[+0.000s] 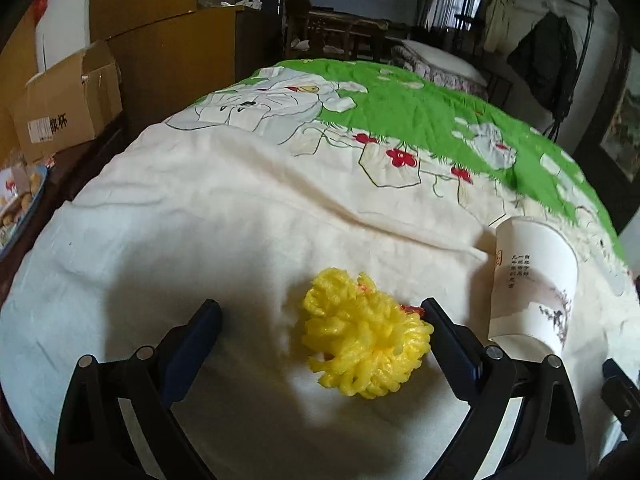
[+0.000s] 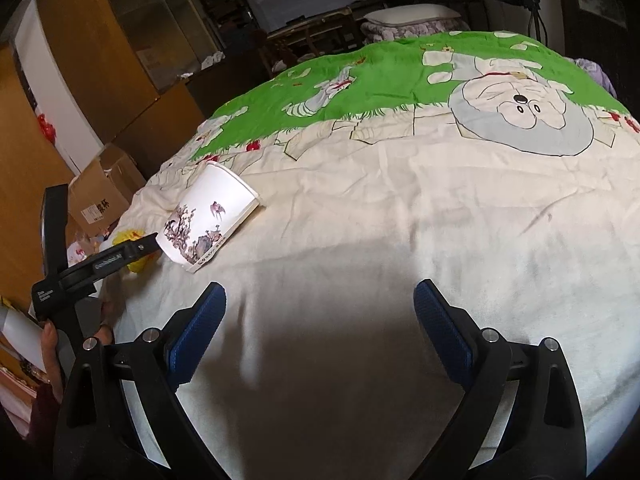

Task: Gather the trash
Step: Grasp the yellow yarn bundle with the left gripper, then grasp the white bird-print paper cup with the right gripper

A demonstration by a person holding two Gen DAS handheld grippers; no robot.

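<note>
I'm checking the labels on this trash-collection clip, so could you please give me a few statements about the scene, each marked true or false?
1. The left gripper is open around the yellow foam net. True.
2. The paper cup stands upright. False: it lies on its side on the bedspread.
3. The right gripper holds the cup. False: it is open and empty.
4. A cardboard box sits beside the bed. True.

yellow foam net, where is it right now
In the left wrist view the yellow foam net lies on the cream bedspread between the open left gripper fingers, nearer the right-hand one, with the tipped paper cup to its right.
</note>
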